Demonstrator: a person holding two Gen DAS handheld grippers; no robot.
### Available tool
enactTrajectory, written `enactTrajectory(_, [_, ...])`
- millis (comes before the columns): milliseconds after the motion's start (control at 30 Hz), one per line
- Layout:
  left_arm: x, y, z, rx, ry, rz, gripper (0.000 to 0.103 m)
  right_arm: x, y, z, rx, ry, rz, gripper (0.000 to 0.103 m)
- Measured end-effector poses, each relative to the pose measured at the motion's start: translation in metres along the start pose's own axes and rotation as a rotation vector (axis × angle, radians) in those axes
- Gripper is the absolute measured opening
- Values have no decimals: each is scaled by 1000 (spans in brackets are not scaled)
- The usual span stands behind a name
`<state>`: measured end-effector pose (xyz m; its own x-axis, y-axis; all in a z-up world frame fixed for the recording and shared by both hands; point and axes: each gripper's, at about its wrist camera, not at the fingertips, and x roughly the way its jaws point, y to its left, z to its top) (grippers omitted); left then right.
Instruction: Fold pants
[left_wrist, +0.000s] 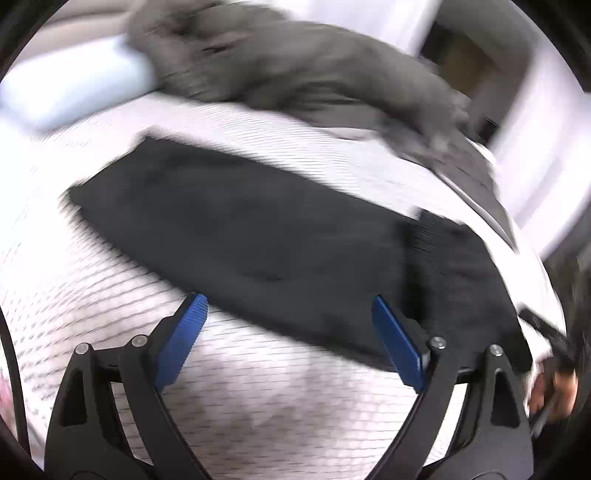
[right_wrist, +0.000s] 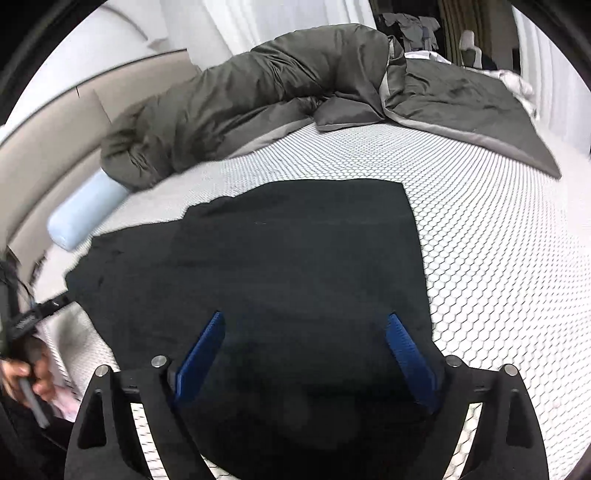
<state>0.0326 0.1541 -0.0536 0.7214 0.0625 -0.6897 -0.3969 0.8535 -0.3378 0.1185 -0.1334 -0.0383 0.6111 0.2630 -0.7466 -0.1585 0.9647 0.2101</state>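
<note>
Matt black cloth pants (right_wrist: 295, 266) ahead of the tongs, white honeycomb-textured mattress cover (right_wrist: 480, 240) beneath, slightly sheeny grey duvet (right_wrist: 277, 85) beyond, ribbed blue pads (right_wrist: 410, 354) on matt black plastic fingers.

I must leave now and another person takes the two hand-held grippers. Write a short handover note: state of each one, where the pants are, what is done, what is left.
Left hand-held gripper: open, holding nothing, at the near edge of the pants; its view is blurred.
Right hand-held gripper: open, empty, above the pants.
Black pants: lying flat on the white honeycomb-pattern mattress, in a long strip that looks already folded lengthwise, though I cannot be sure.
Also on the bed: grey duvet bunched at the far side, light blue roll pillow beside it; neither touches the pants.
Left to do: probably fold the strip across its length, then smooth it.
</note>
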Motion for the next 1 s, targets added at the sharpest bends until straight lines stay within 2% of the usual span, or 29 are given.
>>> enactTrajectory(33, [1, 14, 0, -56, 6, 15, 89, -1, 3, -2, 6, 7, 0, 95])
enactTrajectory(100, [0, 28, 0, -115, 10, -24, 89, 2, 12, -6, -27, 24, -9, 95])
enactTrajectory(200, [-6, 30, -3, -92, -11, -17, 89, 3, 26, -13, -85, 29, -16, 95])
enactTrajectory(233, [-6, 36, -4, -121, -14, -26, 89, 5, 33, -15, -102, 43, -2, 95])
enactTrajectory(300, [0, 52, 1, -231, -13, -100, 89, 9, 40, -17, -123, 58, 16, 95])
enactTrajectory(433, [18, 69, 17, -334, 12, -156, 87, 6, 53, -25, -172, 57, 27, 95])
enactTrajectory(500, [27, 70, 25, -355, 6, -123, 73, 5, 54, -26, -174, 56, 30, 95])
enactTrajectory(533, [32, 70, 30, -352, 1, -112, 48, 4, 55, -28, -177, 56, 31, 95])
enactTrajectory(567, [36, 70, 34, -349, 3, -97, 13, 4, 56, -30, -184, 58, 29, 95])
enactTrajectory(600, [39, 69, 39, -345, 9, -45, 5, 4, 56, -31, -190, 60, 29, 95])
enactTrajectory(633, [39, 67, 41, -338, -3, -38, 4, 4, 56, -33, -200, 62, 28, 95])
enactTrajectory(667, [34, 60, 44, -315, -38, -32, 3, 4, 56, -34, -210, 65, 27, 95])
enactTrajectory(733, [14, 29, 52, -189, -129, 11, 2, 3, 53, -35, -214, 66, 21, 95])
enactTrajectory(800, [-7, -7, 59, -84, -192, 12, 2, 0, 50, -34, -204, 61, 22, 95])
enactTrajectory(900, [-27, -73, 66, 60, -232, -78, 2, -6, 41, -30, -181, 40, 16, 95])
enactTrajectory(1000, [-33, -150, 57, 220, -212, -188, 2, -13, 27, -25, -144, 18, 1, 95])
